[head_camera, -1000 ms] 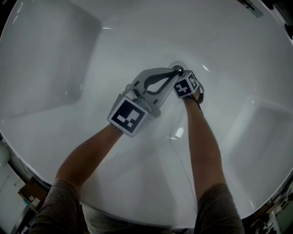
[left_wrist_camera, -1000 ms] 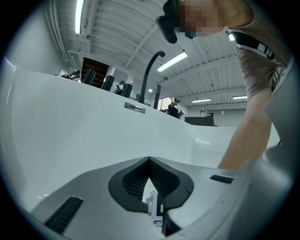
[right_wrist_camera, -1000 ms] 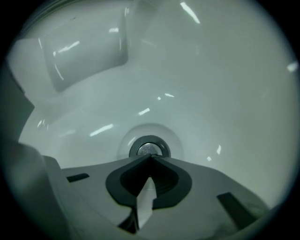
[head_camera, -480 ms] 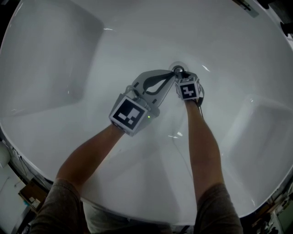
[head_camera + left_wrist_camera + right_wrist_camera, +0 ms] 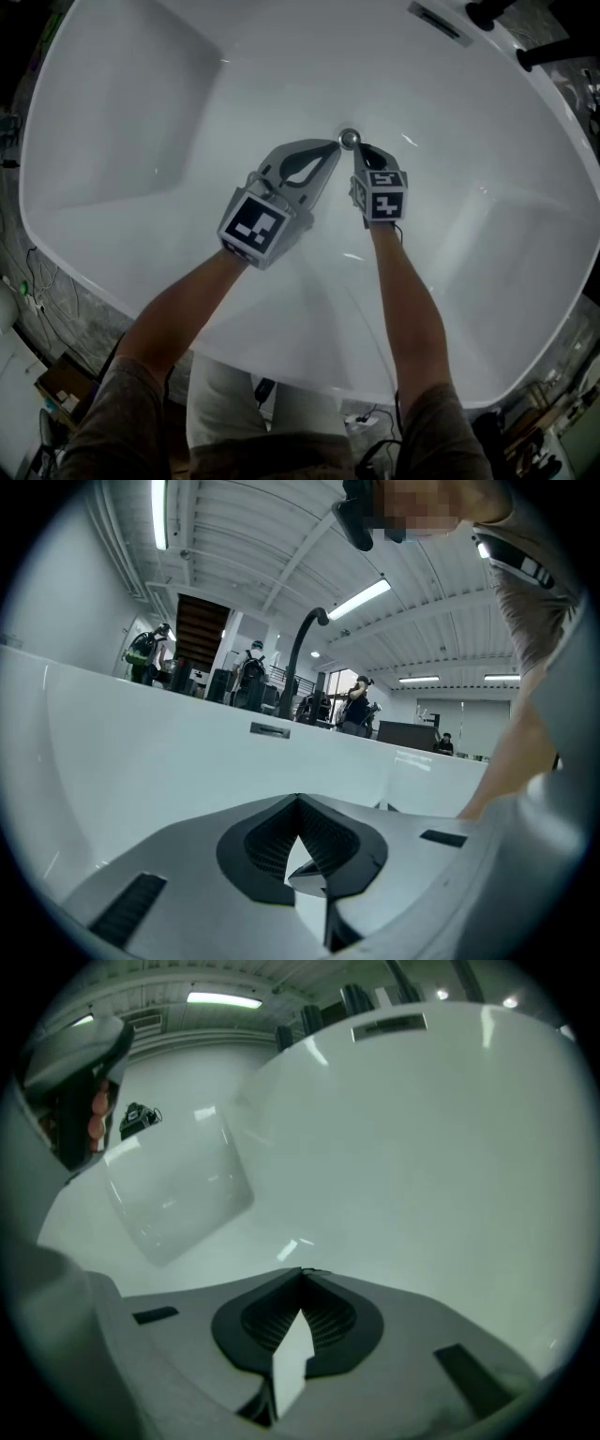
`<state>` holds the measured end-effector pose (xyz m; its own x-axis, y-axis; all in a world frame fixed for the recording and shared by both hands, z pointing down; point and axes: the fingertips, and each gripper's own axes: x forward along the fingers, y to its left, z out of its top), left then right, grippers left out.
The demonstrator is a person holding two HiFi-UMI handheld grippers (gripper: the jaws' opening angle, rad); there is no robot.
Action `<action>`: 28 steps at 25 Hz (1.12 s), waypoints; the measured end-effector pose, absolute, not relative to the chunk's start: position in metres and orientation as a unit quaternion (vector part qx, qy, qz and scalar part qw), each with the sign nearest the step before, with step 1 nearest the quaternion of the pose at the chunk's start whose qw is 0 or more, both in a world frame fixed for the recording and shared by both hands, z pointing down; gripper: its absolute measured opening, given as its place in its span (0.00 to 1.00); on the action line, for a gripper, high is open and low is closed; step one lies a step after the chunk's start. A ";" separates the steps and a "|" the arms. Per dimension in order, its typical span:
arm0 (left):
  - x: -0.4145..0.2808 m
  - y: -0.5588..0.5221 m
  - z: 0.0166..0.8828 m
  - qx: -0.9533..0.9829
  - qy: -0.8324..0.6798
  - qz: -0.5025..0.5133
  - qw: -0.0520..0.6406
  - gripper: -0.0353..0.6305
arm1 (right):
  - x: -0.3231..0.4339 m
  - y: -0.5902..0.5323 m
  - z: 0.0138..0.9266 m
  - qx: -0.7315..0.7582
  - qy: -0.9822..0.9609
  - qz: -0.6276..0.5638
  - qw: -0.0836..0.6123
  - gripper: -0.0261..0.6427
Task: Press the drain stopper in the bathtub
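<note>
Left gripper (image 5: 336,143) and right gripper (image 5: 359,151), jaws together and empty, are hovering just beside the stopper (image 5: 349,138) on the tub (image 5: 141,112) floor, which is less covered than a second ago. Only the left gripper view is showing a faucet (image 5: 298,658).

Bathtub (image 5: 141,112) white; drain stopper (image 5: 349,139) silver; left gripper (image 5: 335,144) grey.

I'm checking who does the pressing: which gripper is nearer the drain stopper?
Practically a tie, left perhaps slightly. The left gripper's closed tip sits at the drain stopper's left edge; the right gripper's closed tip sits just below and right of it.
</note>
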<state>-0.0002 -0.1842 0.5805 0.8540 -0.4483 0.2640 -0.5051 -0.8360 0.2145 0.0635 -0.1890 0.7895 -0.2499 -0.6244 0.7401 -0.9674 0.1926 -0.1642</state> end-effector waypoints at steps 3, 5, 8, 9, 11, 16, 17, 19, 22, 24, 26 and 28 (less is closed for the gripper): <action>0.003 -0.177 0.537 0.949 -0.264 0.106 0.136 0.06 | 0.067 -0.186 0.718 0.552 -0.737 0.307 0.239 0.04; 0.006 -0.169 0.506 0.948 -0.268 0.107 0.133 0.06 | 0.069 -0.182 0.669 0.553 -0.744 0.300 0.225 0.04; 0.004 -0.151 0.458 0.945 -0.279 0.106 0.134 0.06 | 0.061 -0.170 0.594 0.548 -0.758 0.288 0.206 0.04; 0.004 -0.147 0.442 0.943 -0.284 0.105 0.136 0.06 | 0.058 -0.166 0.570 0.546 -0.762 0.285 0.199 0.04; 0.005 -0.138 0.411 0.941 -0.293 0.102 0.138 0.06 | 0.054 -0.156 0.525 0.542 -0.771 0.280 0.184 0.04; 0.006 -0.110 0.333 0.935 -0.315 0.098 0.133 0.06 | 0.053 -0.128 0.421 0.533 -0.788 0.258 0.168 0.04; 0.003 -0.104 0.317 0.932 -0.322 0.099 0.134 0.06 | 0.052 -0.121 0.401 0.531 -0.791 0.258 0.163 0.04; -0.002 -0.093 0.286 0.925 -0.339 0.101 0.139 0.06 | 0.048 -0.107 0.362 0.525 -0.797 0.255 0.153 0.04; -0.007 -0.071 0.241 0.919 -0.352 0.099 0.147 0.06 | 0.042 -0.084 0.309 0.515 -0.809 0.242 0.146 0.04; -0.008 -0.055 0.214 0.918 -0.353 0.099 0.149 0.06 | 0.040 -0.069 0.278 0.509 -0.815 0.239 0.139 0.04; -0.008 -0.040 0.189 0.918 -0.353 0.099 0.149 0.06 | 0.037 -0.056 0.248 0.500 -0.823 0.236 0.128 0.04; -0.008 -0.026 0.168 0.918 -0.355 0.098 0.147 0.06 | 0.034 -0.045 0.222 0.489 -0.834 0.228 0.118 0.04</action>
